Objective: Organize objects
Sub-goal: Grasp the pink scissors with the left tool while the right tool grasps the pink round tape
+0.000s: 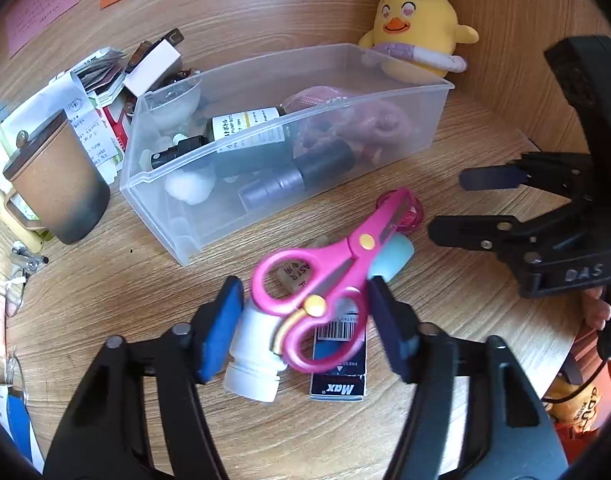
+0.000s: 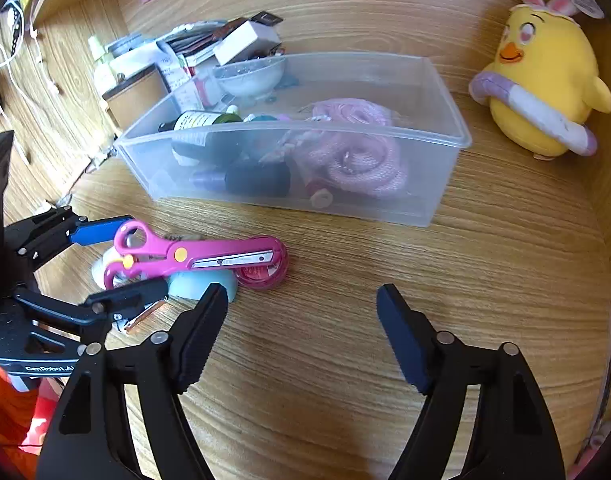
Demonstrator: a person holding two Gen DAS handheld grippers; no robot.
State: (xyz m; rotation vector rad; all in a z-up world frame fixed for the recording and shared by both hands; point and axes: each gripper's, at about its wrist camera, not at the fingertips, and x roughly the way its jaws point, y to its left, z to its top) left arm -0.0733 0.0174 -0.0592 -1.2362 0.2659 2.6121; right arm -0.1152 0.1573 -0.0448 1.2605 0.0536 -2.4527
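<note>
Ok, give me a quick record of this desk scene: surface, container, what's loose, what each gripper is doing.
surface: wooden desk
container: clear plastic bin, holds bottles and pink cord
loose items: pink scissors lying over a white bottle and a Max box
left gripper: open, straddling the scissors' handles
right gripper: open, over bare wood

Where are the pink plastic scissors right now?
The pink plastic scissors lie between the left tongs' fingers, atop small items on the wooden table, just before the clear plastic bin.

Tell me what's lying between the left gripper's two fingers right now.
The pink scissors' handles sit between the left gripper fingers, lying over a white bottle and a Max box. The left wrist view shows it best.
</note>
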